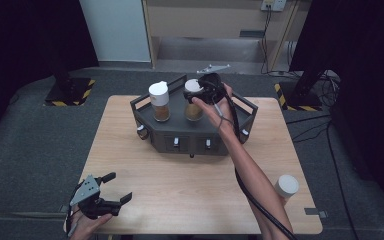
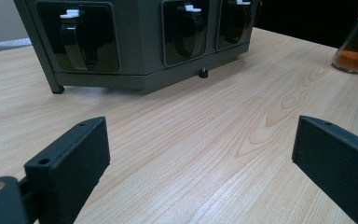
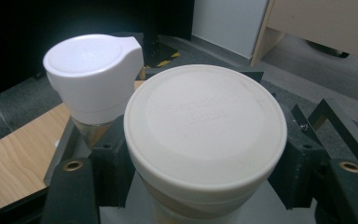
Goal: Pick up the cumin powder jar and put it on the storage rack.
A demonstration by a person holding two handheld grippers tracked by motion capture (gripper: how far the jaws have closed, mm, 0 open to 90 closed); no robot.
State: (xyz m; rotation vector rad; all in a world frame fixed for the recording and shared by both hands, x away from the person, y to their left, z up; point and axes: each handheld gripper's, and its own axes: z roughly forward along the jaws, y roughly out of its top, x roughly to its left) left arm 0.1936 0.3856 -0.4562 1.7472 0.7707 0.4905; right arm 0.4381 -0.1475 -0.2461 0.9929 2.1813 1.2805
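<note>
Left tool (image 1: 111,189) idles released; your right tool (image 1: 203,93) grips the jar (image 1: 193,105) — tilt and it jams in the rack (image 1: 195,137).

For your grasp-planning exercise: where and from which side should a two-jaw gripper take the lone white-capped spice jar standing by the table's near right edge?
Grip the white-capped spice jar across its round white cap, coming straight down from above. It stands upright on the wooden table, so the cap faces up. The person's forearm lies close on its left, so a sideways approach there looks cramped.
</note>
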